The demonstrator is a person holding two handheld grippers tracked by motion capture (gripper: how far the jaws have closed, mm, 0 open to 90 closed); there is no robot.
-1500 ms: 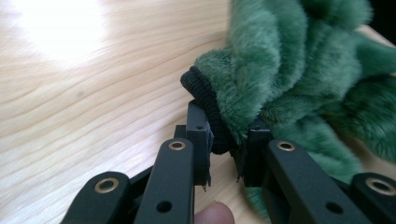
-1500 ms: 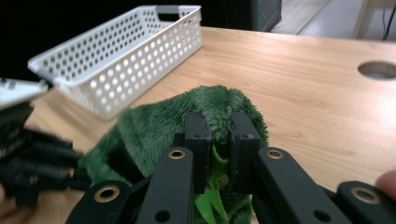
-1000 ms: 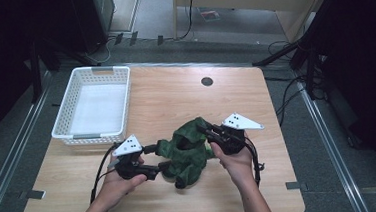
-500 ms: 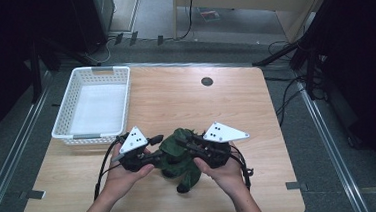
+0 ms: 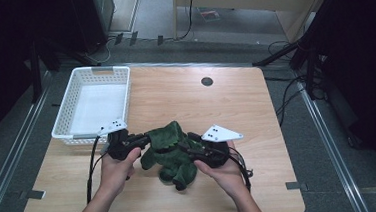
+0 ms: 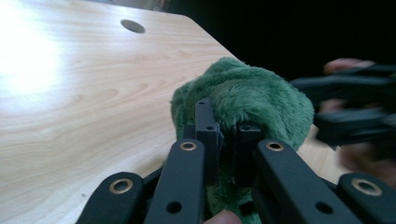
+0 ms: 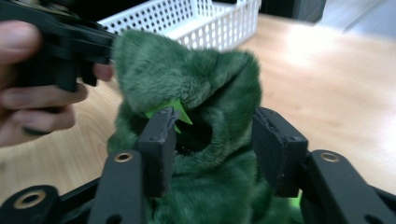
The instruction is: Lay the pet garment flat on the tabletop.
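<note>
Your white plastic basket (image 5: 94,105), lattice-walled and rectangular, sits at the table's (image 5: 256,106) far left corner; from the high view nothing shows inside it. The green plush toy (image 5: 171,149), thick fuzzy fur in a crumpled lump, lies on the pale wood just right of and nearer than the basket, between your two hands. A small bright green felt tag (image 7: 170,109) pokes out of its folds. Your left gripper (image 6: 227,133) is clamped tight on a fold of plush, its jaws having just closed. Your right gripper (image 7: 212,140) has jaws that have just been opening; they stand apart with plush bulging between them, no longer pinching it.
</note>
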